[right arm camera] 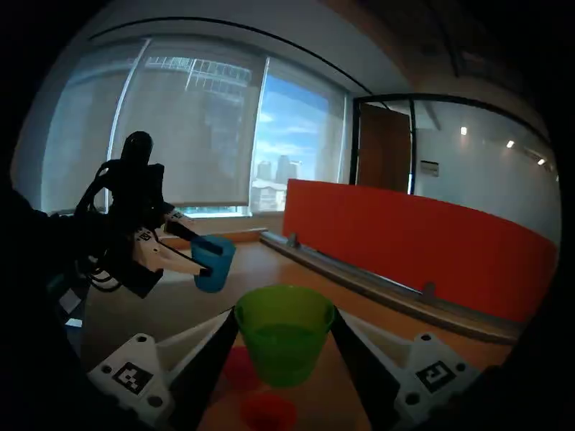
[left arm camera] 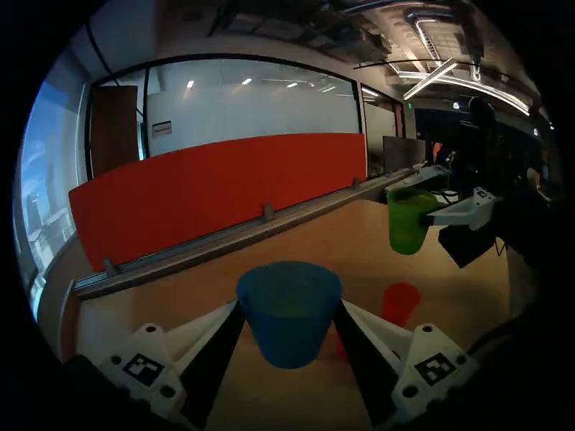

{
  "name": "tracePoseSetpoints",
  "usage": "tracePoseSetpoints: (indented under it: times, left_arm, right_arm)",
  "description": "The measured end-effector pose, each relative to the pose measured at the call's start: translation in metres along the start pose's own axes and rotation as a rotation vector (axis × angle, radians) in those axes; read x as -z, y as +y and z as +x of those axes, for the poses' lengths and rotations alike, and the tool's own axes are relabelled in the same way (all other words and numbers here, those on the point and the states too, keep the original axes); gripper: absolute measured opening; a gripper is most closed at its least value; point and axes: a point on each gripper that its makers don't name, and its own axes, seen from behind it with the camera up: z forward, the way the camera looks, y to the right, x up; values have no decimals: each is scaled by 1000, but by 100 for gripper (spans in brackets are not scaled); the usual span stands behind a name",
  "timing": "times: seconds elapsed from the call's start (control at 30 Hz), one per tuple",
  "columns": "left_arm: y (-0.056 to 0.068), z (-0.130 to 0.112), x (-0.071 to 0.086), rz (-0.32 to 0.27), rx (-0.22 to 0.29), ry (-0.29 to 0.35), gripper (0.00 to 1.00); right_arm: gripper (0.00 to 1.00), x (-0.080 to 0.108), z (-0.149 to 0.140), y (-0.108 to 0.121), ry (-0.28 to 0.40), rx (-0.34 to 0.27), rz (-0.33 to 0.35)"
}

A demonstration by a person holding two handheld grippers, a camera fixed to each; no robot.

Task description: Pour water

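Note:
My left gripper is shut on a blue cup, held upright above the wooden table. That cup and the left gripper appear at the left of the right gripper view. My right gripper is shut on a green cup, upright, with liquid showing through its translucent wall. In the left gripper view the green cup hangs at the right, held by the right gripper. The two cups are apart.
A red cup stands on the table between the two held cups; red cups lie below the green one. An orange divider panel with a metal rail runs along the table's far edge. Windows stand behind.

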Motion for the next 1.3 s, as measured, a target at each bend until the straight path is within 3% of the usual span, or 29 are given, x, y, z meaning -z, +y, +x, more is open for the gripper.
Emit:
tracePoseSetpoints:
  times: [0.6,1.3]
  left_arm:
    - [15,-67,-19,-51,-61,-171,85]
    - [31,-135,-37,-104,-64,-306,85]
  right_arm:
    - [92,-3,-27,35,-67,-23,-46]
    - [92,19,-72,57,-169,-42,-97]
